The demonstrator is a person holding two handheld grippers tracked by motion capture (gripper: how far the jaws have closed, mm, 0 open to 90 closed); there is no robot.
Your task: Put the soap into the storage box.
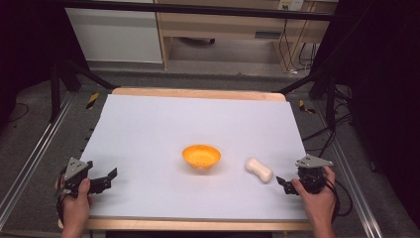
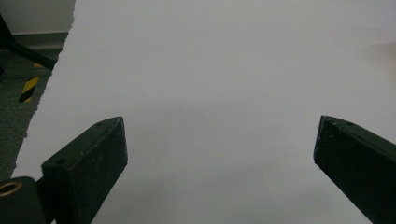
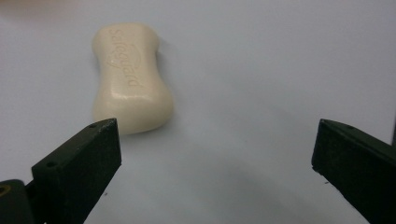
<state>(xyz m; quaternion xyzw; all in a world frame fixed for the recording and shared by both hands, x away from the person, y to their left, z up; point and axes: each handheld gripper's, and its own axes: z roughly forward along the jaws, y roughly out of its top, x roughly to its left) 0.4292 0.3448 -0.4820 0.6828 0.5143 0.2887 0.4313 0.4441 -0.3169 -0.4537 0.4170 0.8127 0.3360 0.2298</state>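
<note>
An orange bowl (image 1: pixel 201 156) stands upright near the middle of the white sheet. To its right lies a cream bar of soap (image 1: pixel 259 170) (image 3: pixel 130 79), stamped "safeguard". My right gripper (image 1: pixel 282 184) (image 3: pixel 217 126) rests on the sheet just right of the soap, open, and the soap lies ahead of its left jaw without touching it. At the sheet's front left corner my left gripper (image 1: pixel 110 179) (image 2: pixel 222 126) is open with only bare sheet between its jaws. A hand holds each gripper.
The white sheet (image 1: pixel 198 119) covers a wooden table (image 1: pixel 198 92). Metal rails (image 1: pixel 29 163) run along both sides, with black stand legs (image 1: pixel 54 94) at the back corners. Yellow-black tape (image 1: pixel 92 100) (image 2: pixel 29 88) marks the floor. Cables (image 1: pixel 341 193) trail at the right.
</note>
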